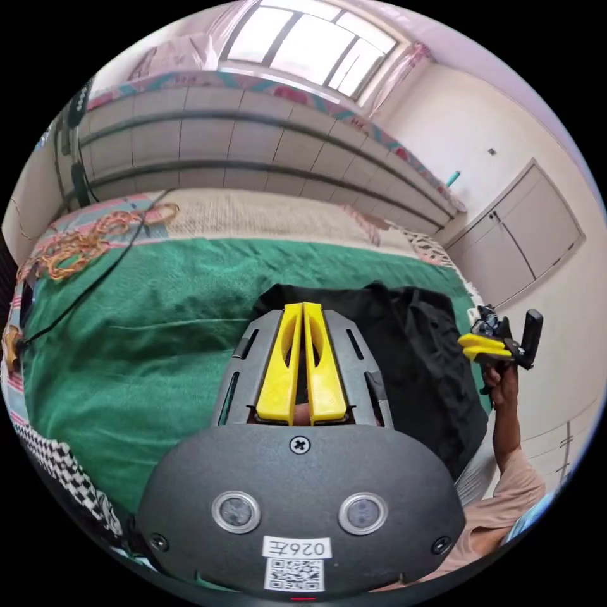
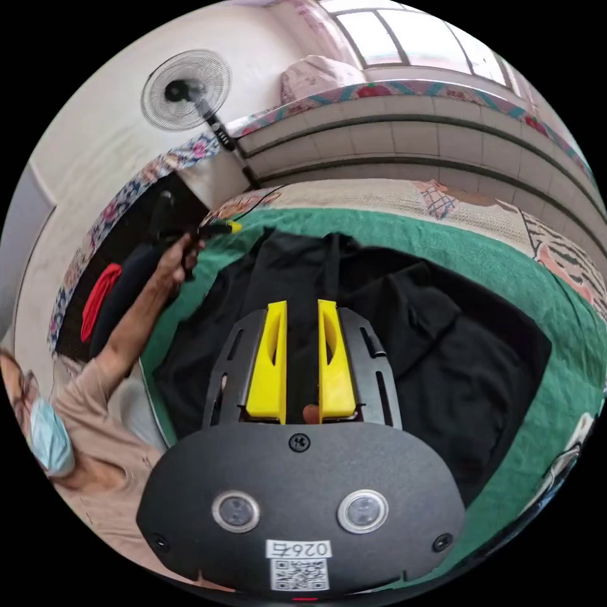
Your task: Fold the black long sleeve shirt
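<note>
Green cloth point(image 2: 506, 265) covers the bed, with bare margin showing around the black long sleeve shirt point(image 2: 442, 354), which lies bunched on it near the bed's front edge. Beyond the shirt stand a tiled ledge point(image 1: 253, 145) and window point(image 1: 310, 44). Left gripper point(image 1: 302, 310) has its jaws nearly touching, gripping nothing visible; right gripper point(image 2: 302, 306) stands slightly parted above the shirt, empty.

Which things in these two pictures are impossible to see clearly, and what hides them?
- Left gripper view: the left gripper body covers the near part of the black shirt.
- Right gripper view: the right gripper body hides the shirt's near edge.
- Whether any sleeve is folded under: cannot tell.
</note>
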A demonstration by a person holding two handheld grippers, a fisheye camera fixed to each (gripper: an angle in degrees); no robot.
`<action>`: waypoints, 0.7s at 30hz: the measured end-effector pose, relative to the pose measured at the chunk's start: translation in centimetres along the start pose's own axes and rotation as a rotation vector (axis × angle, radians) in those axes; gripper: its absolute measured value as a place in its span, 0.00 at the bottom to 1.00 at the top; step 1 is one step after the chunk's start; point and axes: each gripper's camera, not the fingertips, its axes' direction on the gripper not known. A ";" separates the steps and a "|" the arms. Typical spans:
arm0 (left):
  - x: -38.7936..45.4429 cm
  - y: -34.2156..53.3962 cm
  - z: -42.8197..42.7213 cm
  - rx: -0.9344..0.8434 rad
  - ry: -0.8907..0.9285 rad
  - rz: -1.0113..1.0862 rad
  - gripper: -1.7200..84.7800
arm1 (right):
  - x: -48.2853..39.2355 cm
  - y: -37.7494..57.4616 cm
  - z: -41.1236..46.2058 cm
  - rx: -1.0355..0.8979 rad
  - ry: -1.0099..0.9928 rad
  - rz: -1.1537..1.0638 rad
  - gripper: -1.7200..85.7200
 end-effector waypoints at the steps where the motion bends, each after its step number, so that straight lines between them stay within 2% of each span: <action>1: 1.5 1.1 -3.5 0.062 -0.006 0.024 0.01 | -2.4 1.8 -1.7 -0.043 0.007 -0.052 0.07; 4: 6.0 5.3 -10.4 0.163 0.041 0.118 0.02 | -7.9 6.7 -4.7 -0.101 0.000 -0.132 0.07; 9: 12.4 12.7 -12.3 0.070 0.301 0.205 0.09 | -13.5 13.1 -5.4 -0.136 0.008 -0.144 0.07; 11: 14.0 15.7 -10.9 0.013 0.407 0.187 0.11 | -15.7 14.5 -5.4 -0.218 0.006 -0.177 0.08; 13: 14.7 16.9 -9.1 -0.035 0.424 0.175 0.12 | -17.5 14.8 -5.6 -0.260 0.033 -0.216 0.10; 17: 14.3 16.2 -3.2 -0.191 0.455 0.128 0.14 | -21.0 15.9 -5.8 -0.316 0.159 -0.288 0.13; 21: 12.7 14.6 0.6 -0.248 0.527 0.036 0.13 | -22.2 16.6 -4.0 -0.443 0.253 -0.314 0.12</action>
